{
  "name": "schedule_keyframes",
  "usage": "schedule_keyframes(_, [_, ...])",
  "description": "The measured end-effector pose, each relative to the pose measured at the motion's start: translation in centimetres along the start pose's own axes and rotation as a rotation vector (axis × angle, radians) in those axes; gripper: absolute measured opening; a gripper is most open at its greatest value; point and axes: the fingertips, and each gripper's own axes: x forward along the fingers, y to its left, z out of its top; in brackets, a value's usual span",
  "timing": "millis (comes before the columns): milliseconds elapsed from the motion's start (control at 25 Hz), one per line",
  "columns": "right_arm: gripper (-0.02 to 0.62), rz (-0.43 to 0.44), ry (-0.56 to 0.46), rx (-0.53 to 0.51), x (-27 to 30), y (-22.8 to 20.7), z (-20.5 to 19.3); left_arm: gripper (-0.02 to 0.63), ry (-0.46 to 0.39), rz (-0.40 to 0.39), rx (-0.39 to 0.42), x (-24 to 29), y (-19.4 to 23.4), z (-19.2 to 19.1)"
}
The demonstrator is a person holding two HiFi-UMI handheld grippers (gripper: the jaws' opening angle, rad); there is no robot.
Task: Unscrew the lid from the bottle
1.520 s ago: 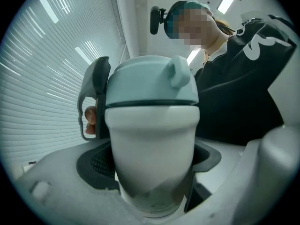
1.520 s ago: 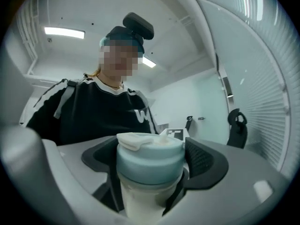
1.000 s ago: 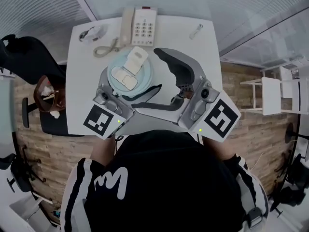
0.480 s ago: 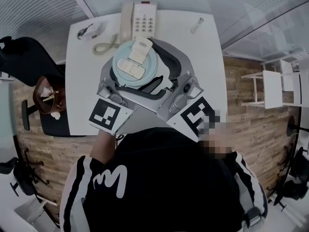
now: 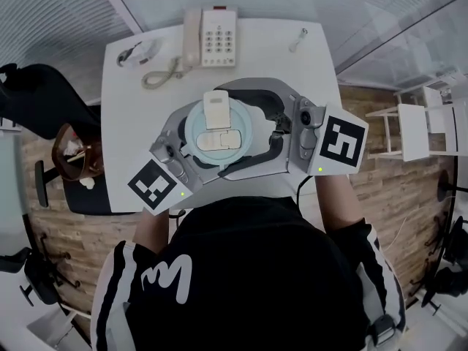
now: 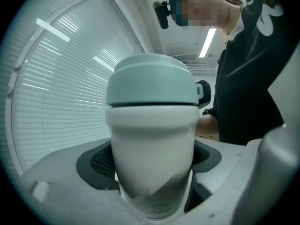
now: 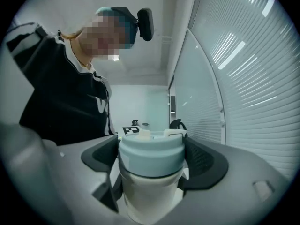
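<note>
Bottle [image 6: 152,139]: near the phone [image 5: 210,38], on the person's side.
Left gripper [image 6: 151,172]: squeezes the white body.
Right gripper [image 7: 151,162]: squeezes the blue lid [image 7: 150,153].
Feel: looks hard, smooth, maybe slippery; grip the lid's side.

No words or numbers readable. Phone [image 5: 217,39] beyond the bottle [image 5: 217,126]: keypad digits too small. Left cube [image 5: 154,184] and right cube [image 5: 343,142] flanking the bottle carry black-and-white square codes, pattern only. White M-like logo [image 5: 170,275] on the person's black sweater [image 5: 256,269]. Faint print [image 6: 157,209] low on the bottle, illegible.
</note>
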Motion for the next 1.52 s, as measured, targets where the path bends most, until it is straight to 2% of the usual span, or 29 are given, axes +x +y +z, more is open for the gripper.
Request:
schedule_keyframes(200, [0.425, 0.203, 0.053, -0.001, -0.9, 1.0, -0.4, 0.436, 0.004, -0.102, -0.027, 0.3, -1.4, -0.1])
schedule_keyframes(400, [0.410, 0.277, 0.056, -0.010, -1.2, 1.1, 0.0, 0.436, -0.003, -0.095, -0.053, 0.4, -1.5, 0.2])
schedule_keyframes(480, [0.406, 0.226, 0.025, -0.024, -1.3, 0.5, 0.8, 0.436, -0.023, -0.045, -0.079, 0.5, -0.9, 0.5])
schedule_keyframes(600, [0.405, 0.006, -0.026, -0.052, -2.2, -1.7, 1.8, 0.436, -0.073, 0.117, -0.122, 0.4, 1.7, 1.0])
schedule_keyframes(720, [0.397, -0.198, -0.047, -0.004, -3.4, -3.2, 2.2, 0.436, -0.102, 0.290, -0.137, 0.0, 4.2, 1.5])
schedule_keyframes(880, [0.408, -0.253, -0.112, 0.036, -4.8, -2.9, 3.3, 0.436, -0.083, 0.450, -0.142, 0.2, 6.1, 1.5])
schedule_keyframes(1120, [0.418, -0.436, -0.083, 0.016, -2.4, -4.3, 2.2, 0.436, -0.081, 0.568, -0.126, 1.6, 5.7, 1.5])
schedule_keyframes(1240, [0.419, -0.476, -0.024, -0.059, -2.1, -4.2, 1.6, 0.436, -0.033, 0.608, -0.106, 2.3, 5.1, 0.9])
schedule_keyframes(1320, [0.425, -0.463, -0.016, -0.063, -2.7, -3.9, 1.4, 0.436, -0.018, 0.610, -0.088, 2.9, 4.5, 0.7])
schedule_keyframes(1520, [0.444, -0.313, -0.033, -0.004, -4.6, -2.4, 0.7, 0.436, 0.020, 0.510, -0.053, 4.7, 2.1, 0.2])
